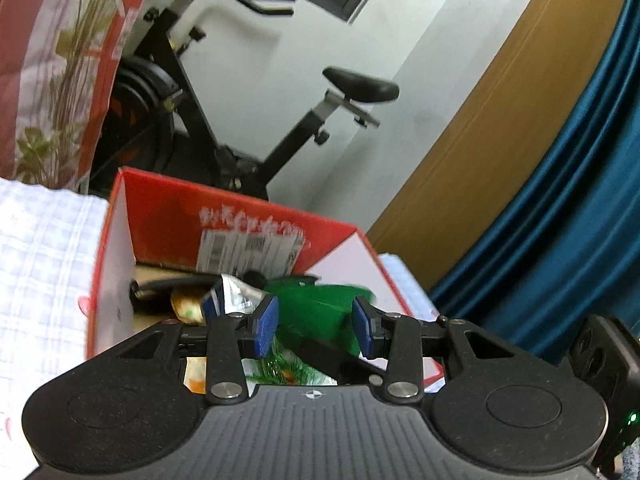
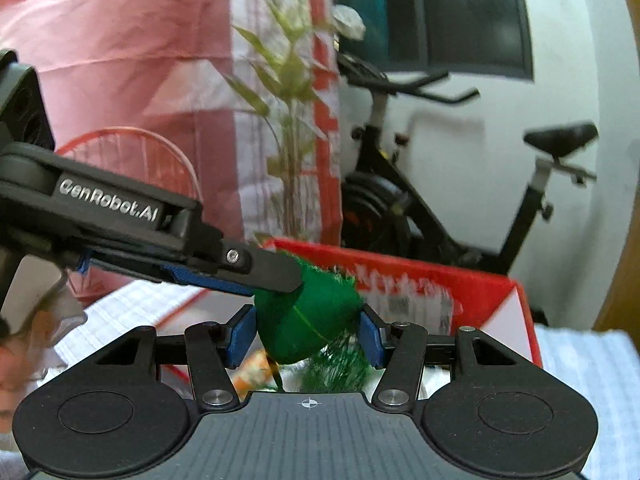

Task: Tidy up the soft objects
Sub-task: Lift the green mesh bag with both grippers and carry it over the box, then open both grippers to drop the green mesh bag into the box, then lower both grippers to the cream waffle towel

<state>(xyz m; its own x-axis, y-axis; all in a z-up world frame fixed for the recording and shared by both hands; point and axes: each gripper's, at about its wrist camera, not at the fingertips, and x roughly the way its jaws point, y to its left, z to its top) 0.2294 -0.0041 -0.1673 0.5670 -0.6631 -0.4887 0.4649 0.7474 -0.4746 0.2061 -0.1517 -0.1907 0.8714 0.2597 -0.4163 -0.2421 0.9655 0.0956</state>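
Observation:
A crumpled green cloth with a frayed edge hangs over an open red cardboard box. My left gripper is shut on it, a blue pad pressed to each side. In the right wrist view the same green cloth sits bunched between the pads of my right gripper, which is shut on it too. The left gripper reaches in from the left and clamps the cloth's top. The red box lies just beyond and below.
In the box lie a silver-blue packet and other wrapped items. An exercise bike stands behind it against a white wall. A floral red-and-white fabric, a white checked cover, a teal curtain and a pink wire basket surround it.

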